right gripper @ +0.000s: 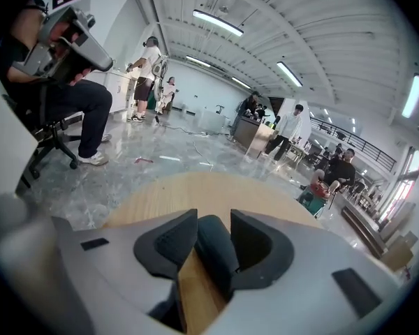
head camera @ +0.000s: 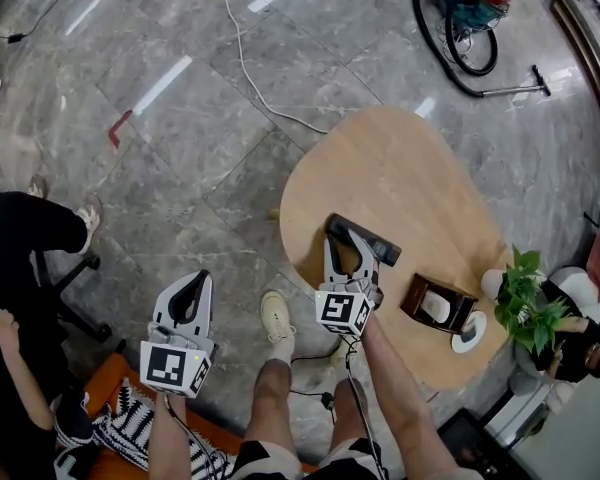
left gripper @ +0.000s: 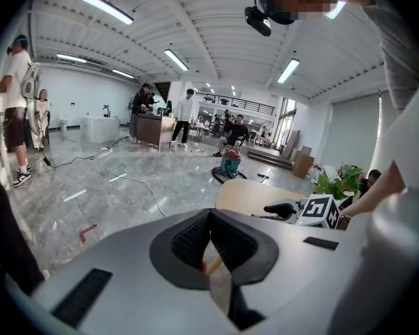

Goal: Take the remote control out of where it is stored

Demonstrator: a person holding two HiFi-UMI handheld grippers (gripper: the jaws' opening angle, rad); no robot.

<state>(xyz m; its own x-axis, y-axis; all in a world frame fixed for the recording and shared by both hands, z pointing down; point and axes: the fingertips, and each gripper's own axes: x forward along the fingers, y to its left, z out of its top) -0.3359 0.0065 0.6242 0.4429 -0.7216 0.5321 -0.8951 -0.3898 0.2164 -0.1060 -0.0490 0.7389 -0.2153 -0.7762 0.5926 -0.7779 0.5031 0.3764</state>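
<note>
The right gripper (head camera: 348, 240) pinched the dark remote control (head camera: 380, 249) low over the wooden table (head camera: 400, 158), clear of its brown holder (head camera: 417, 294) at four o'clock. The grip looked off-centre (long end overhanging), so the remote might pivot and drop. The left gripper (head camera: 192, 286) hung at eight o'clock, pressed together and empty.

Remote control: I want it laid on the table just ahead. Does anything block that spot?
Nothing visible does. The remote control, held in the right gripper, has only bare table ahead of it; the brown holder stands off to its right.
</note>
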